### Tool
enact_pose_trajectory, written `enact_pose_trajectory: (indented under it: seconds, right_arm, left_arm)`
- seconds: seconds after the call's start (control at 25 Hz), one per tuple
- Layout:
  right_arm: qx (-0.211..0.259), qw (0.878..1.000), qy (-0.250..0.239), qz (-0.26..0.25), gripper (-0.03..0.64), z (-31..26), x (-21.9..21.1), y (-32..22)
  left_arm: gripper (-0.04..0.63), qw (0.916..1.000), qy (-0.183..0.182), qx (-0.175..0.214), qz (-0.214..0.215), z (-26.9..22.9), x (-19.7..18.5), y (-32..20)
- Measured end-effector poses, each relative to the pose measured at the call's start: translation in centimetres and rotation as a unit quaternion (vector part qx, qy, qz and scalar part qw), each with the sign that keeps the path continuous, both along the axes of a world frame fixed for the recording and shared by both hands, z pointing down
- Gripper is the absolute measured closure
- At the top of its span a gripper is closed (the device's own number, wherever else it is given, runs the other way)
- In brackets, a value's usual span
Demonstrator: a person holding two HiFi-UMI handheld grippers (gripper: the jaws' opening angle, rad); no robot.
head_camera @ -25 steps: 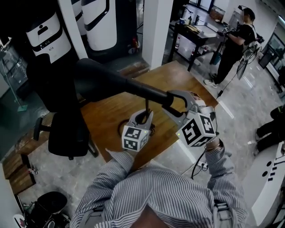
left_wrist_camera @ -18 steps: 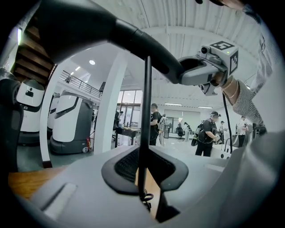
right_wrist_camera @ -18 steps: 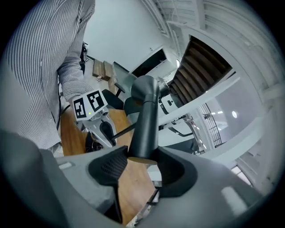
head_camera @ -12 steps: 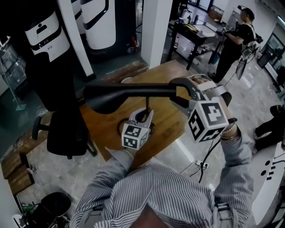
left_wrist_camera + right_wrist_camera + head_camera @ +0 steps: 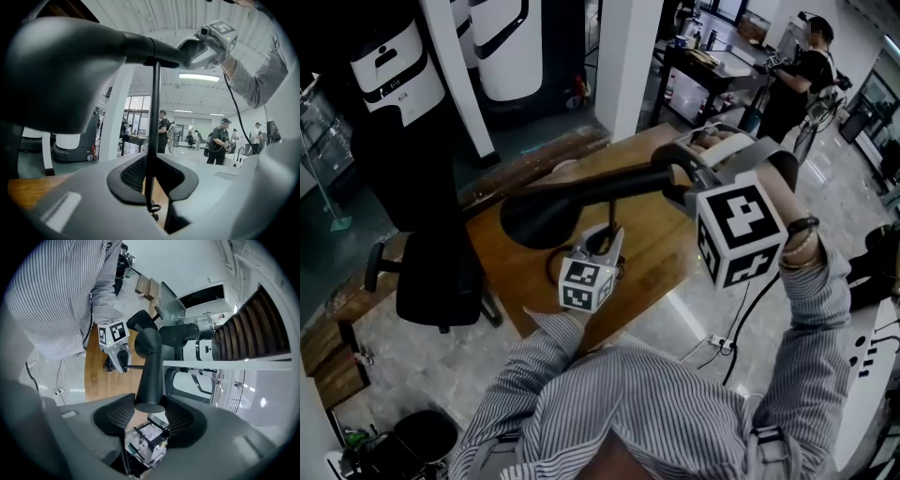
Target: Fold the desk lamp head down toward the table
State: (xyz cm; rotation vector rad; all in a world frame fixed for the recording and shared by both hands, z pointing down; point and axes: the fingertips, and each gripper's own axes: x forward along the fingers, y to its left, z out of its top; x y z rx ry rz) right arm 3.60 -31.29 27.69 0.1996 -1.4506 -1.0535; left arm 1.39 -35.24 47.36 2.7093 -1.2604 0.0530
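Note:
The black desk lamp stands on the wooden table (image 5: 661,258). Its wide head (image 5: 542,217) hangs low over the table's left part, and its arm (image 5: 619,186) rises to the right. My right gripper (image 5: 673,180) is shut on that arm's tail end (image 5: 150,380), high above the table. My left gripper (image 5: 602,244) is shut on the thin upright stem (image 5: 153,140) below the arm's pivot. In the left gripper view the head (image 5: 61,70) fills the upper left and the right gripper (image 5: 199,47) shows at the top. The lamp's base is hidden behind the left gripper's cube.
A black office chair (image 5: 441,272) stands left of the table. A white pillar (image 5: 628,56) and white-and-black machines (image 5: 394,66) stand behind. A person (image 5: 797,84) stands by a dark bench (image 5: 712,70) at the back right. A cable (image 5: 750,309) hangs off the table's right side.
My right gripper has risen and rolled with the arm's tail end. The lamp head has swung down and right, toward the table. The left gripper has stayed on the stem.

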Motion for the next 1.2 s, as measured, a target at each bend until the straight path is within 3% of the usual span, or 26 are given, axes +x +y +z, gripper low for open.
enact_pose_trajectory:
  seconds: [0.44,0.64,0.84,1.0,1.12,1.2]
  right_arm:
    - [0.008,0.994,0.100,-0.050,0.419,-1.7,-1.0,-0.3]
    - [0.012,0.994,0.098,-0.054,0.419,-1.4,-1.3,-0.1]
    - [0.044,0.997,0.023,-0.060,0.417,-2.0,-1.4,0.0]
    - [0.075,0.992,-0.078,-0.062,0.416,-3.1,-1.0,0.1]
    - [0.113,0.974,-0.192,-0.043,0.416,-4.1,0.0,0.3]
    - [0.154,0.948,-0.279,-0.020,0.416,-4.9,1.3,0.7]
  left_arm:
    - [0.551,0.9996,0.016,0.009,-0.024,-0.2,-0.1,-0.1]
    - [0.551,0.9992,0.019,0.017,-0.031,0.1,-0.3,0.1]
    - [0.545,0.9990,0.020,0.017,-0.037,0.1,-0.4,0.1]
    - [0.542,0.9994,0.012,0.006,-0.031,0.0,-0.8,0.4]
    - [0.525,0.9993,0.003,-0.004,-0.036,0.4,-1.4,1.1]
    - [0.525,0.9992,-0.001,-0.010,-0.038,0.8,-1.7,1.8]
